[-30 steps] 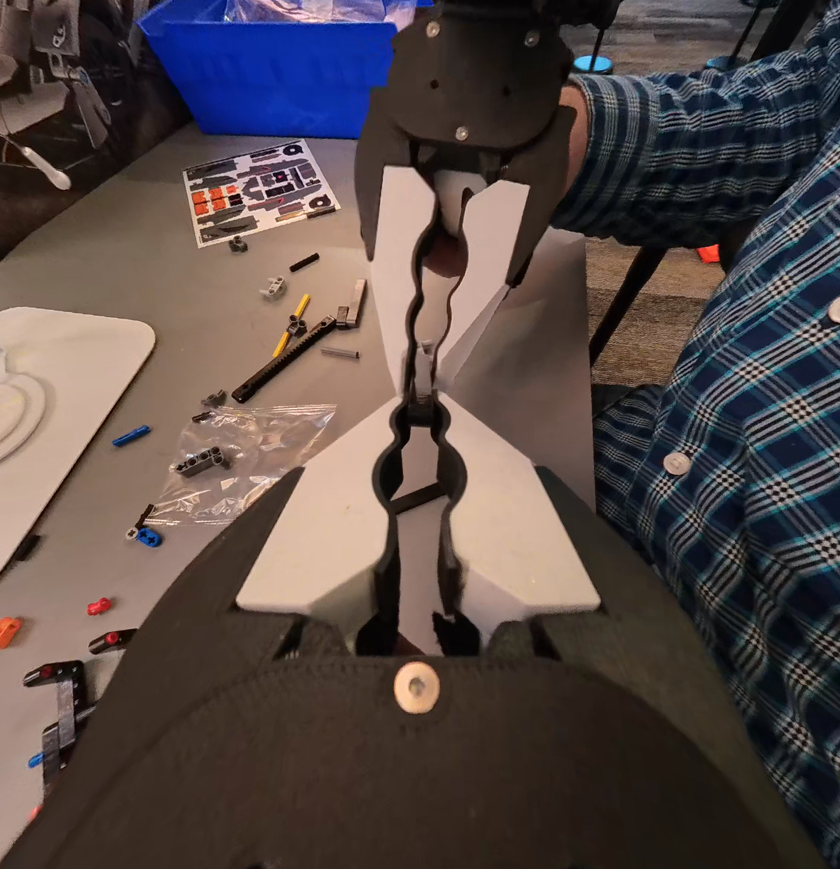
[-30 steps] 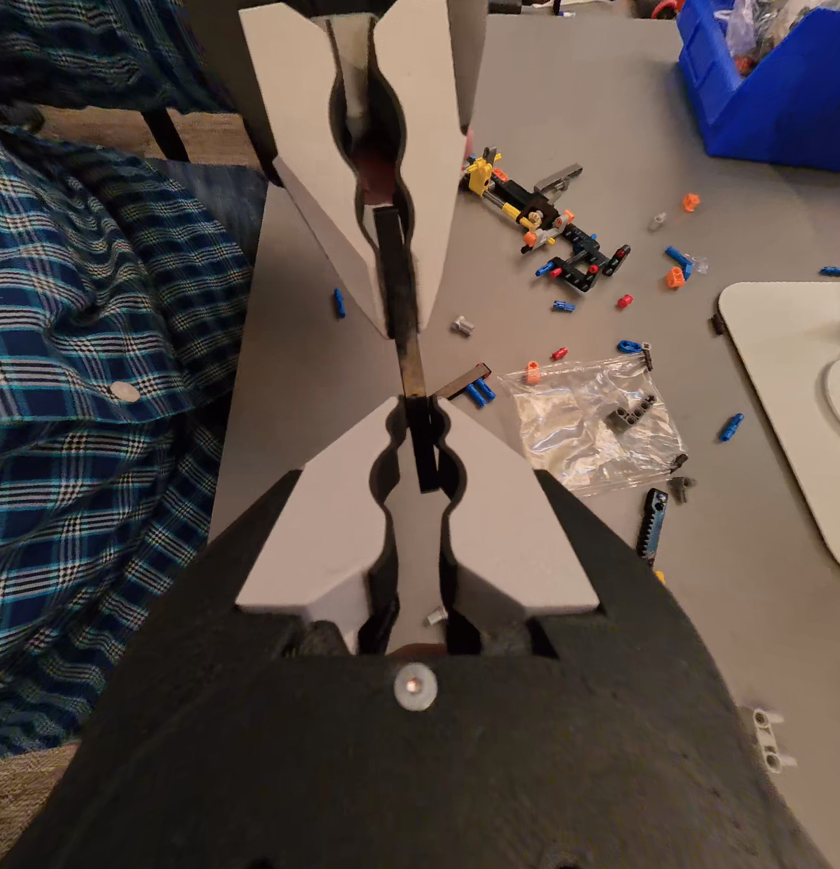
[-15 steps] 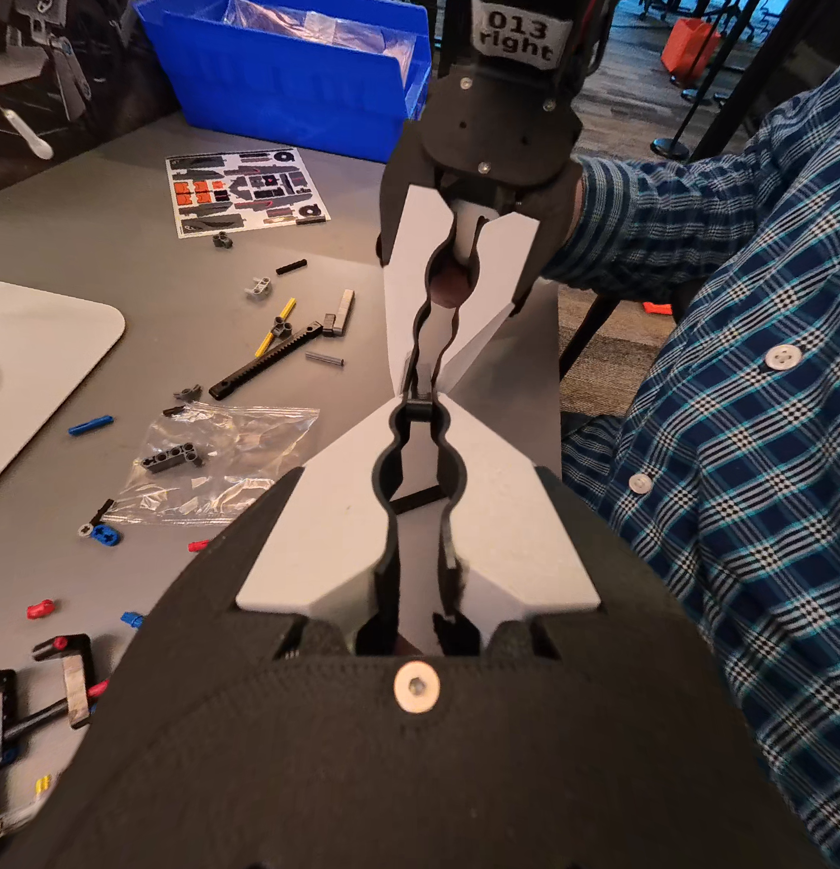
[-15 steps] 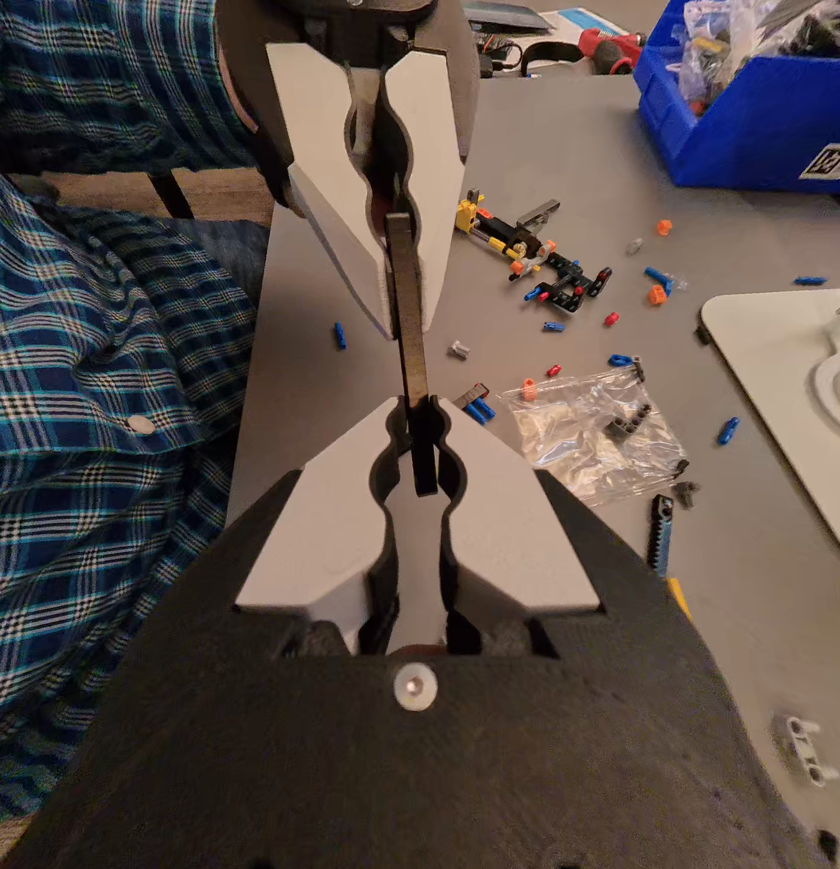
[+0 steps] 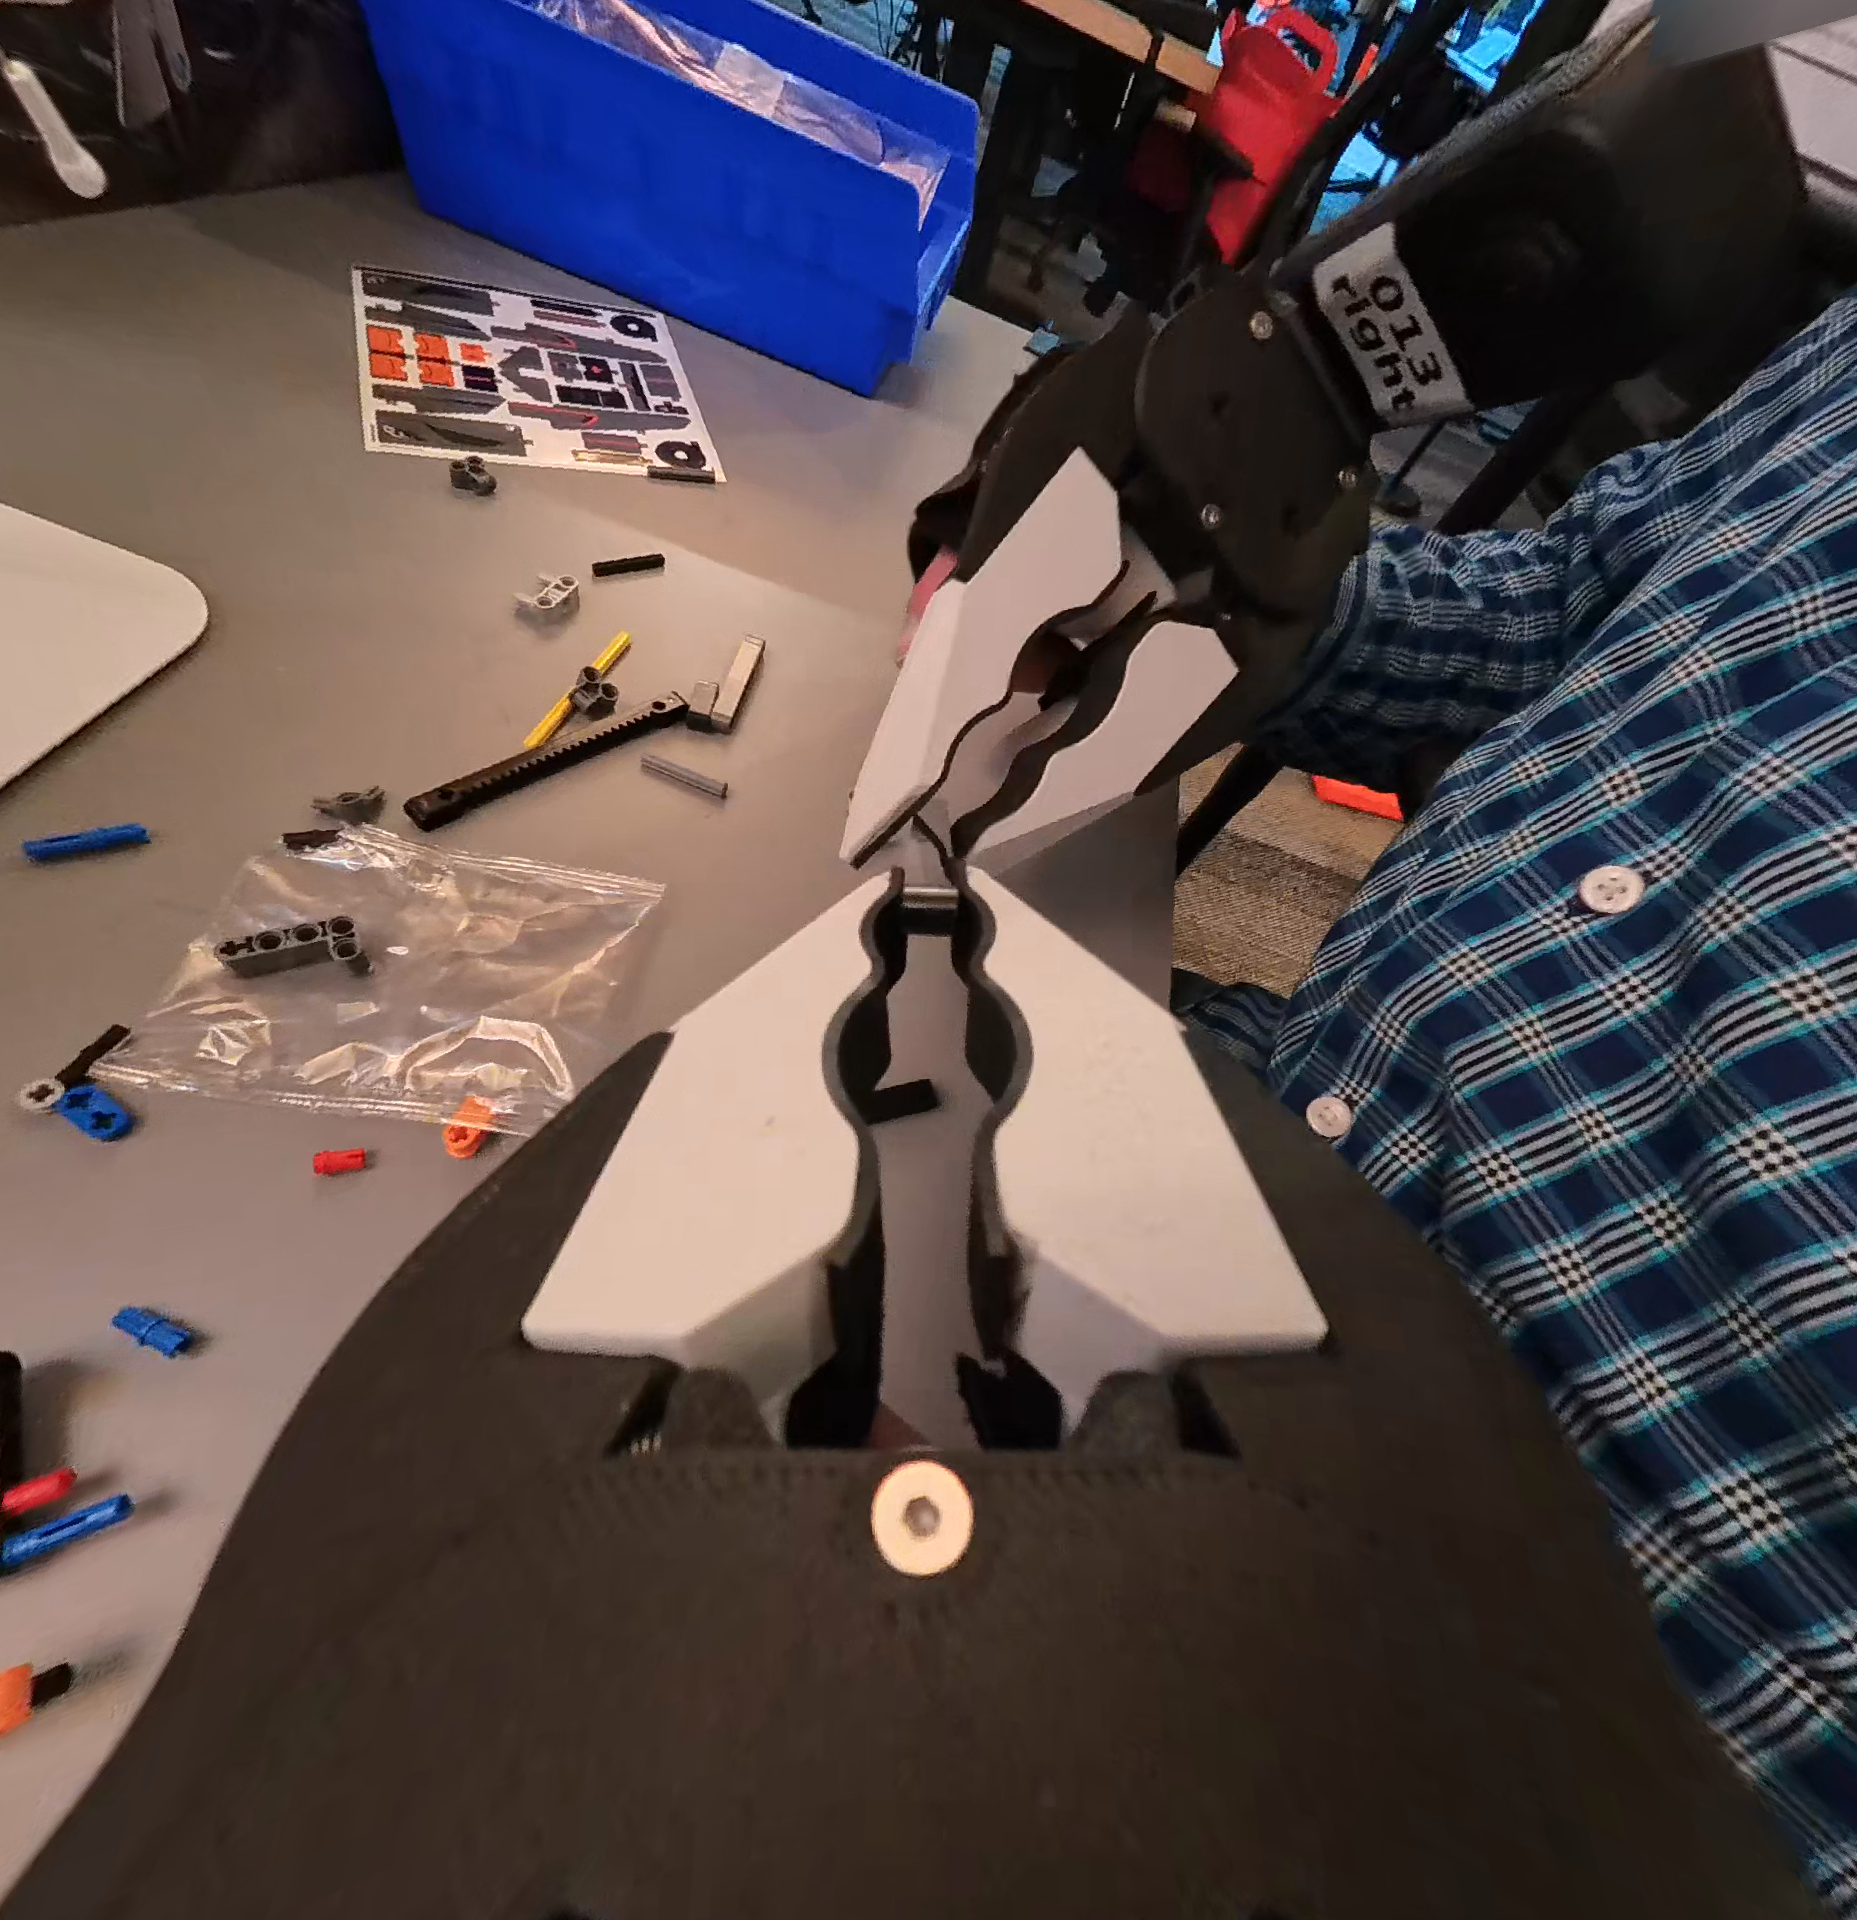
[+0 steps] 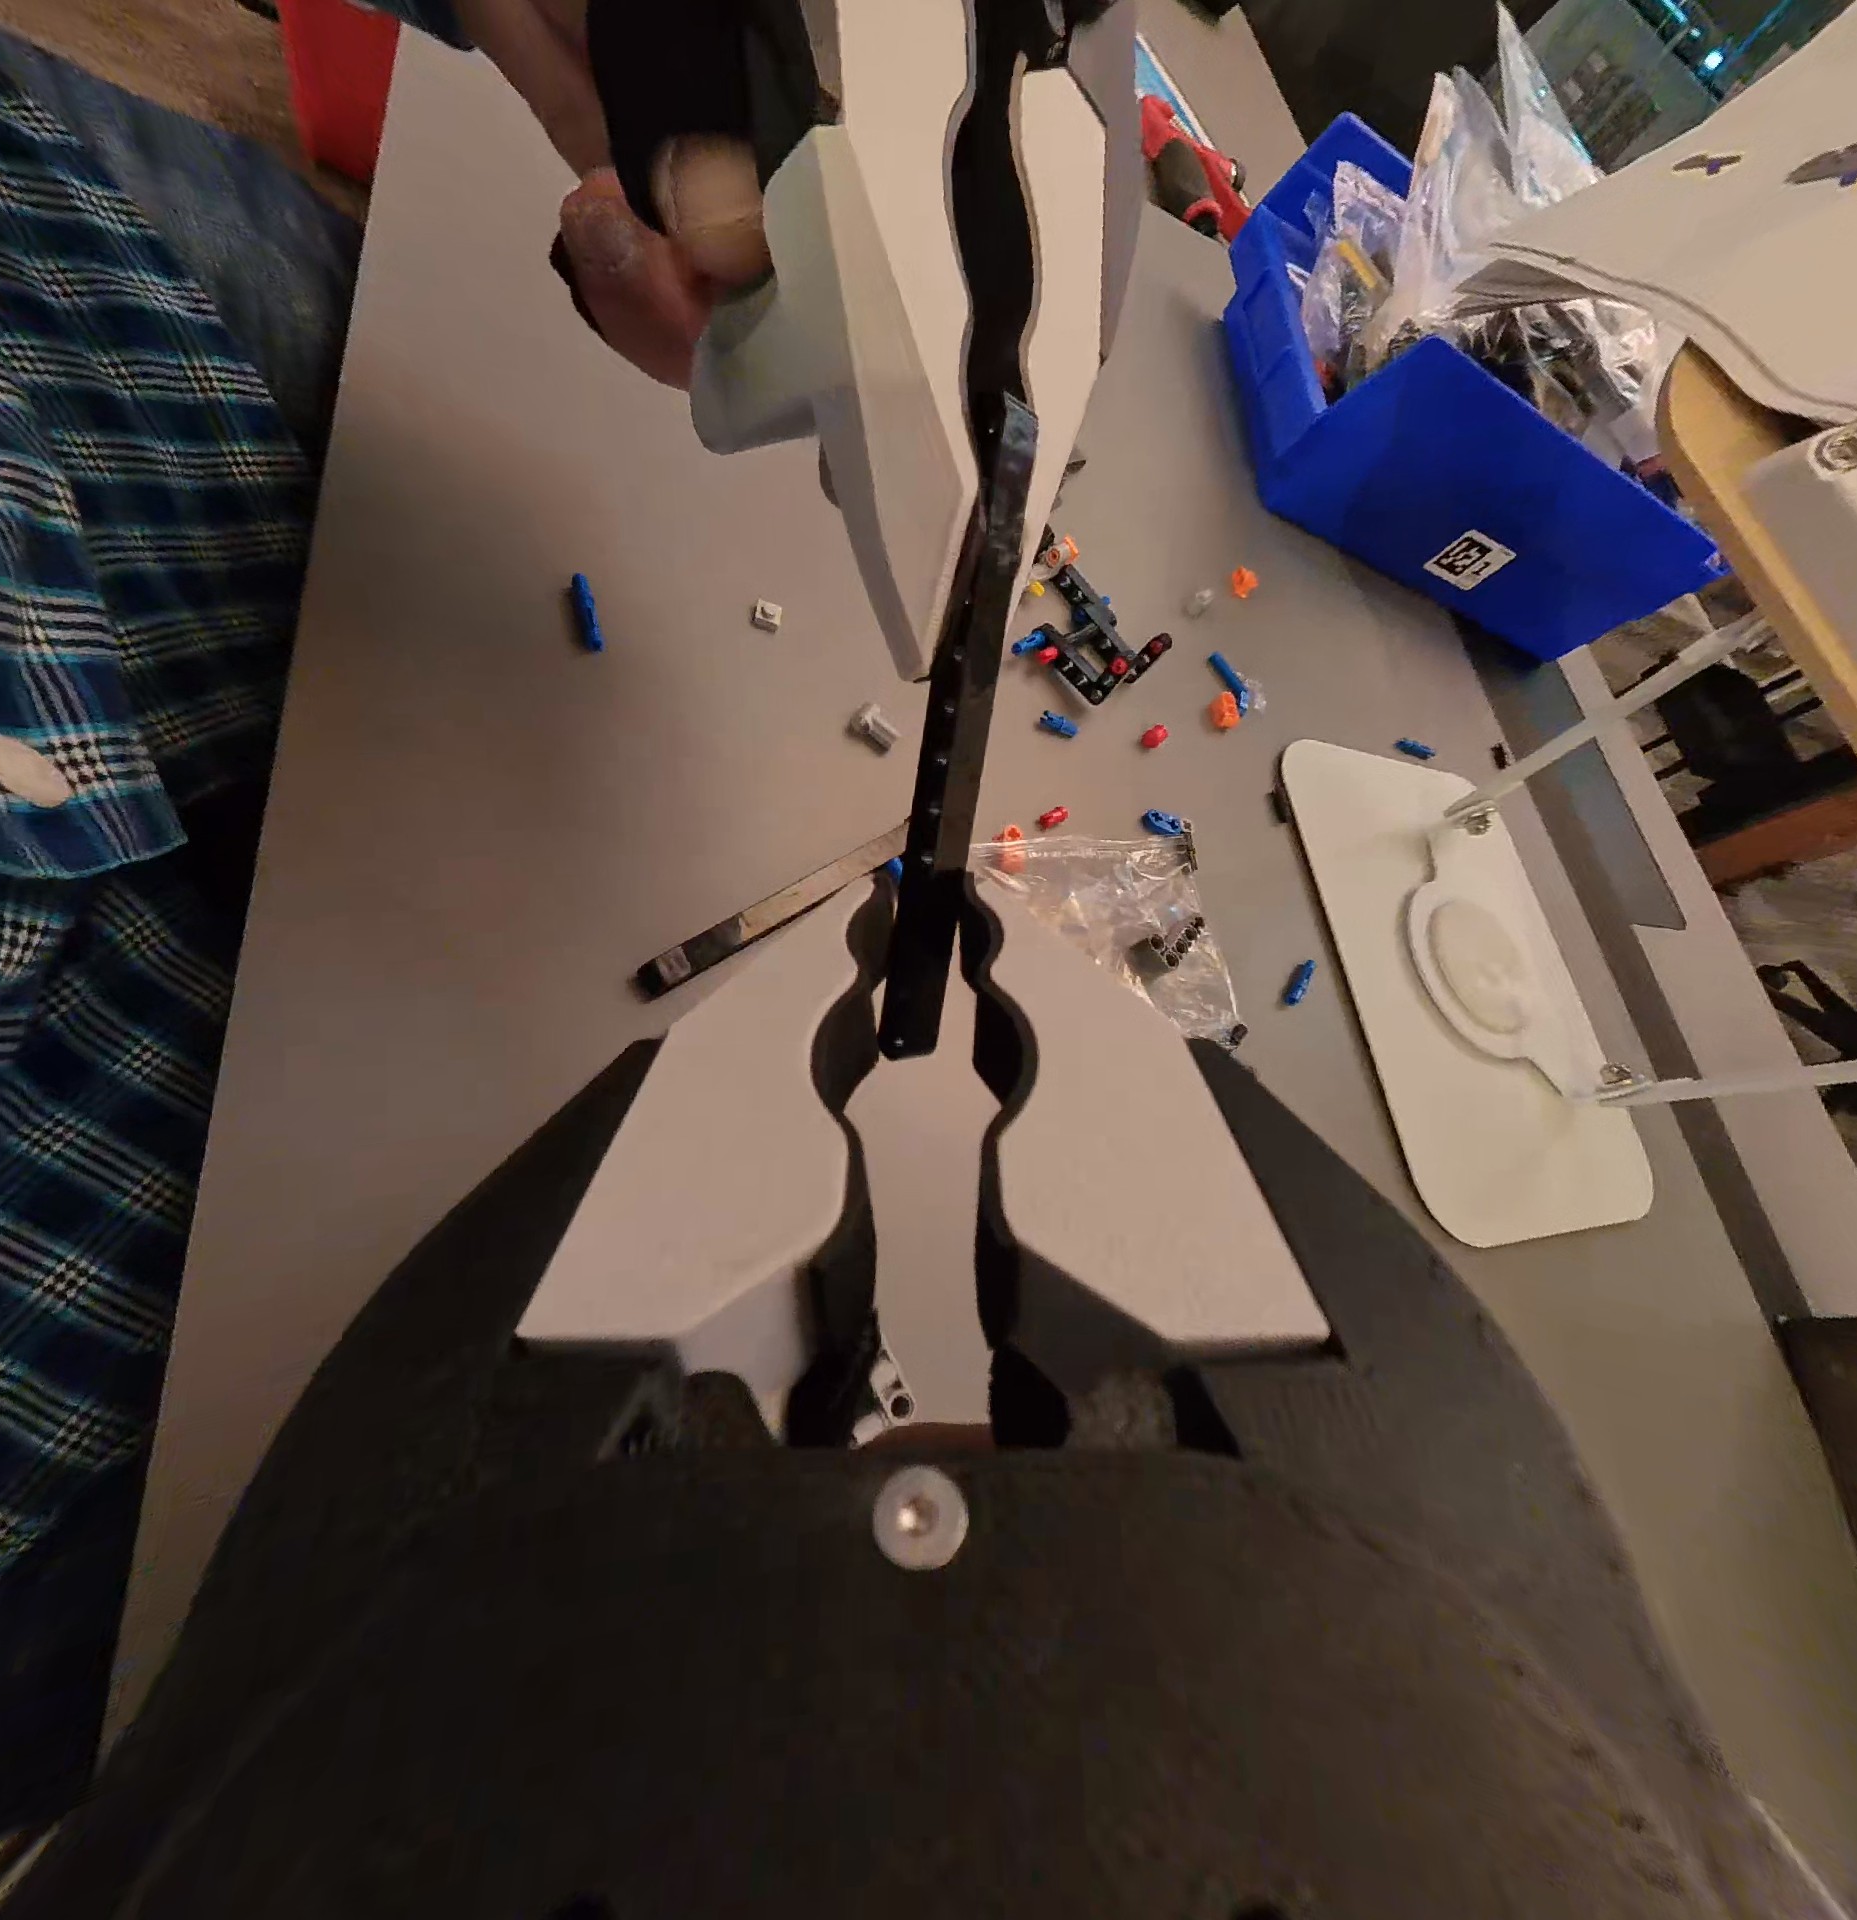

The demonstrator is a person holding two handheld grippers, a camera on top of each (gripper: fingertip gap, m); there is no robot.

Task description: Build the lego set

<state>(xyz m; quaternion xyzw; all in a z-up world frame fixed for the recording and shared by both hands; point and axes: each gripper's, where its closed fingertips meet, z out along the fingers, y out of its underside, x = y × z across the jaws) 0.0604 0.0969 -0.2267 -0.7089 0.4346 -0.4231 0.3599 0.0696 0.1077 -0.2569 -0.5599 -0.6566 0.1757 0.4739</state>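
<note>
A black beam (image 6: pixel 955 748) is grasped at opposite ends by the left claw (image 6: pixel 991 582) and right claw (image 6: pixel 929 904), held above the counter (image 6: pixel 488 831), seemingly for joining.

A grey table (image 5: pixel 280 582) fills most of both views, its surface matte and evenly lit by soft indoor light. Off its near edge lies a tan, woven-looking carpet (image 5: pixel 1256 904), crossed by a dark chair leg (image 5: pixel 1215 821). Past the far edge in the left wrist view, black stands (image 5: pixel 1017 156) and a wooden desk edge (image 5: pixel 1163 57) crowd a dim room. In the right wrist view, a dark patterned floor (image 6: pixel 1797 935) shows beyond the table's right edge.
</note>
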